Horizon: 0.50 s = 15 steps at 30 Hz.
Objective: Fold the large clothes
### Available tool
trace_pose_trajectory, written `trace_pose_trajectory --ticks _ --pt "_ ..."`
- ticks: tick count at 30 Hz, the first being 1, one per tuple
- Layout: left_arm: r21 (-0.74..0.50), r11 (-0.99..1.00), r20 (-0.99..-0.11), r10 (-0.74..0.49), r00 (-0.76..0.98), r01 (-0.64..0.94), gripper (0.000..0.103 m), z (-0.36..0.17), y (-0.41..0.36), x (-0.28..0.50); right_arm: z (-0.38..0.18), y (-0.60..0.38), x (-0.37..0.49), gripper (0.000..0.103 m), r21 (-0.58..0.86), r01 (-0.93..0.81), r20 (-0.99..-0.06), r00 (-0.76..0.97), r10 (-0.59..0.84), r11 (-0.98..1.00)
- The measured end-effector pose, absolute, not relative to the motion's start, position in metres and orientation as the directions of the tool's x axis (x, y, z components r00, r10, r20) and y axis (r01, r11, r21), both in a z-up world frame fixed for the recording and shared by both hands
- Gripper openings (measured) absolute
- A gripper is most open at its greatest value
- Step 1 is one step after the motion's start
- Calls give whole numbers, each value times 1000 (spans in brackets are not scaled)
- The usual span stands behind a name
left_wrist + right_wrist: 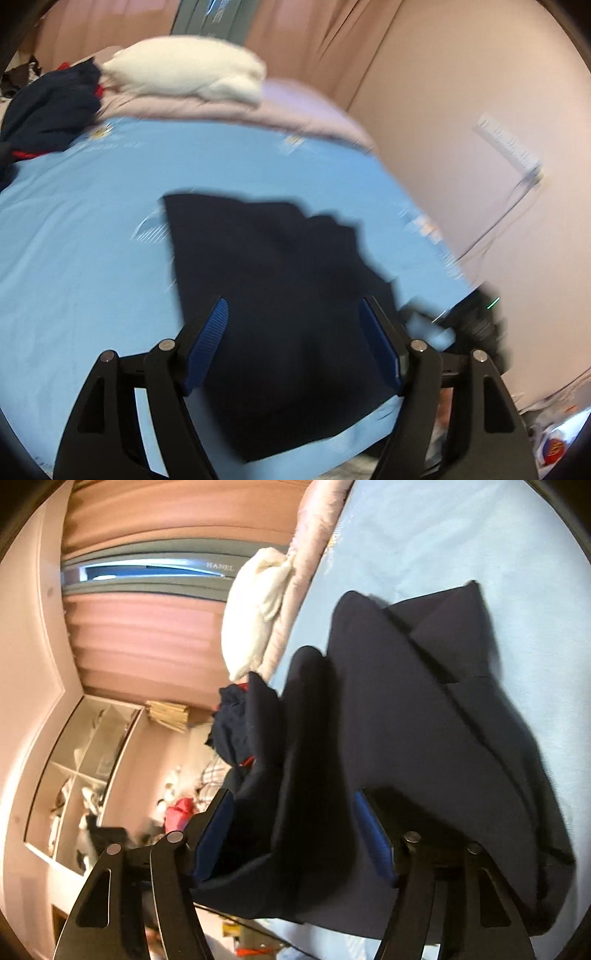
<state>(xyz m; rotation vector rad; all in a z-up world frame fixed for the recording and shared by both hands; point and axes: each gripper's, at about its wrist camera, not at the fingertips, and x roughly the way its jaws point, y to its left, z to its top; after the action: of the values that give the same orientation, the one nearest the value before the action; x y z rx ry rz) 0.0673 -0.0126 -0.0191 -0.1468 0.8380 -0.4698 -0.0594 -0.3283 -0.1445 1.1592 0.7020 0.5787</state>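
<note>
left wrist view: left gripper (293, 345) spread, empty, above navy garment (280, 295) on blue sheet (92, 258).
right gripper (291, 834): spread, cloth draped between fingers, unpinched.
tip: square edges before pressing the fold.

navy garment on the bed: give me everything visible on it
The navy garment is a dark, matte woven-looking cloth, folded into overlapping layers with straight creased edges and pointed corners. It lies flat on the light blue sheet, near the bed's edge. No print or buttons can be made out. The left claw is open over it, pads clear of the cloth. The right claw is open with a bunched fold sitting between its fingers; whether the pads touch it is unclear.
</note>
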Motion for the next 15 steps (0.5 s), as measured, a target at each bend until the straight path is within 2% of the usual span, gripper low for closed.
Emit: trace_pose_trajectory --ticks 4,8,10,15 --pt "-249 899 -750 -415 515 361 72 -61 -21 50 -136 -308 -42 69 925 -66 -254 621 741 373" --pt "-236 879 -775 -427 465 415 72 -89 -35 46 -140 -304 -30 69 919 -71 -282 568 773 387" --pt "-215 880 -805 -405 433 424 75 -105 -42 46 -141 -301 -25 69 905 -52 -326 551 768 422" --pt "-225 872 -804 -418 422 434 79 -110 -41 48 -141 -297 -12 69 865 -80 -390 514 764 496"
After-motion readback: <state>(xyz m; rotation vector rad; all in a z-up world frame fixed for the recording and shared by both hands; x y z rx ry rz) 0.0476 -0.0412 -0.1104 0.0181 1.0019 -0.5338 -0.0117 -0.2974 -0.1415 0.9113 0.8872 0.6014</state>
